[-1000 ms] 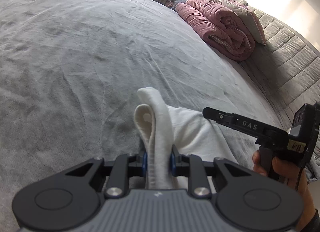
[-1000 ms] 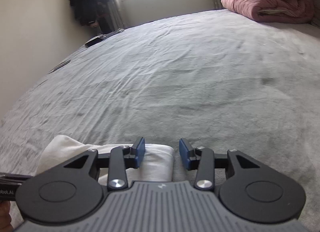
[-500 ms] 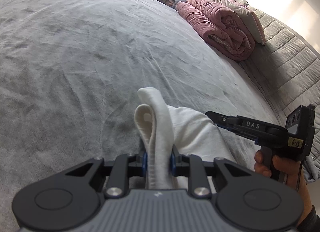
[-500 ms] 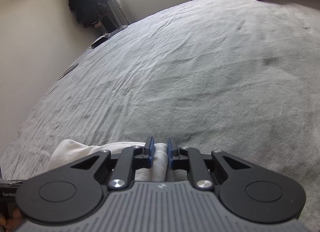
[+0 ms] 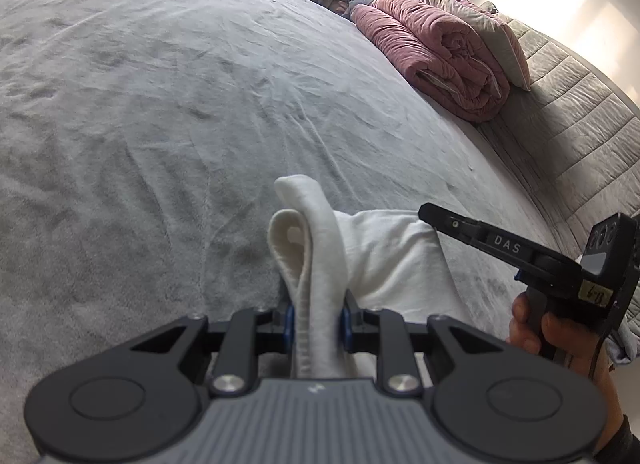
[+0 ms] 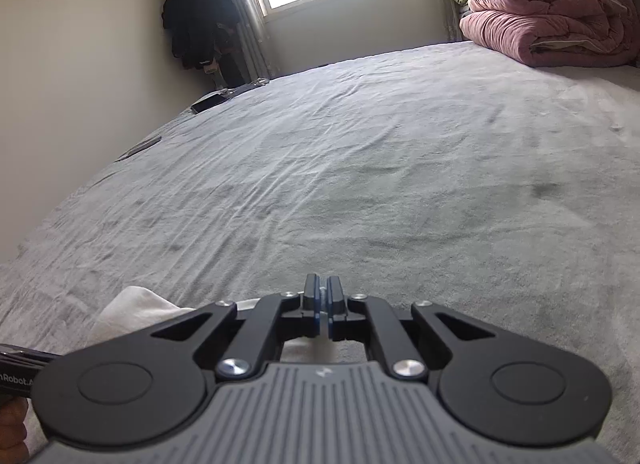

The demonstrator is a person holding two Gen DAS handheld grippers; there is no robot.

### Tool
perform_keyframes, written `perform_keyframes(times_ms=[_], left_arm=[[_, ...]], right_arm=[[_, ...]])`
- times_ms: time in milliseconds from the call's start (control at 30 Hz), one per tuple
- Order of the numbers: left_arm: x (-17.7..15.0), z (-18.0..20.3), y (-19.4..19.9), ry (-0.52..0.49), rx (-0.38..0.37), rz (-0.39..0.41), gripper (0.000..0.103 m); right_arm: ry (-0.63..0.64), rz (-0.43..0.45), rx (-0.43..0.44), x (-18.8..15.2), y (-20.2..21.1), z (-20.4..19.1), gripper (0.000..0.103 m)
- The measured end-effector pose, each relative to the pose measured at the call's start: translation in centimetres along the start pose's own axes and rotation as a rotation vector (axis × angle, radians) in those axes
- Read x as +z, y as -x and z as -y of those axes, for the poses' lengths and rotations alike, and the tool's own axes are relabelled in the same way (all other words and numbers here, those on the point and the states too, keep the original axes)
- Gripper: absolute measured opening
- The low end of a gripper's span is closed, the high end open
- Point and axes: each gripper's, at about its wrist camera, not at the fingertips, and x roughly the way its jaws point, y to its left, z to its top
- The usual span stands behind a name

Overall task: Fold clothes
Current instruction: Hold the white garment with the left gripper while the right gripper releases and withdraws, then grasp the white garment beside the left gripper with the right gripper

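Observation:
A white garment lies bunched on the grey bed. My left gripper is shut on a thick folded edge of it, which loops up between the fingers. My right gripper is shut, with a thin sliver of the white cloth pinched between its blue pads; more of the garment shows to its lower left. In the left wrist view the right gripper reaches over the garment's right side, held by a hand.
The grey bedspread stretches ahead. A rolled pink quilt with a pillow lies by the padded headboard. A phone lies at the bed's far left edge. Dark clothes hang by the window.
My right gripper closed from open onto the edge of the white garment and tilted up. My left gripper kept its hold and barely moved.

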Motion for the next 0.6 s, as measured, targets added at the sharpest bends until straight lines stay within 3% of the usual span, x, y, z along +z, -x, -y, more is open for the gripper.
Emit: perform_keyframes(times_ms=[33,133,200,300,400,467,500,533,600], left_arm=[[0.0,0.0,0.0,0.002,-0.001,0.000,0.022],[0.0,-0.1,0.0,0.007,-0.003,-0.002,0.022],[0.0,-0.1,0.1,0.012,-0.005,-0.003,0.022],[0.0,-0.2,0.1,0.017,-0.007,-0.004,0.022],[0.0,-0.2,0.1,0.020,-0.007,-0.005,0.022],[0.0,-0.2,0.1,0.021,-0.007,-0.005,0.022],[0.1,-0.2,0.1,0.022,-0.007,-0.005,0.022],[0.0,-0.2,0.1,0.024,-0.007,-0.006,0.022],[0.0,-0.2,0.1,0.025,-0.006,-0.006,0.022]], right_arm=[[-0.008,0.020,-0.016,0.0,0.1,0.1,0.000],[-0.027,0.063,-0.056,0.4,0.8,0.6,0.000],[-0.043,0.030,-0.046,0.5,0.8,0.6,0.001],[-0.088,-0.052,-0.040,0.6,0.9,0.3,0.013],[-0.149,-0.099,-0.026,0.5,1.8,0.7,0.013],[-0.175,-0.150,-0.010,0.3,2.5,0.9,0.025],[-0.184,-0.186,0.003,0.0,2.8,1.0,0.046],[-0.199,-0.222,0.023,-0.3,3.1,1.1,0.056],[-0.235,-0.278,0.071,-1.0,3.7,1.3,0.056]])
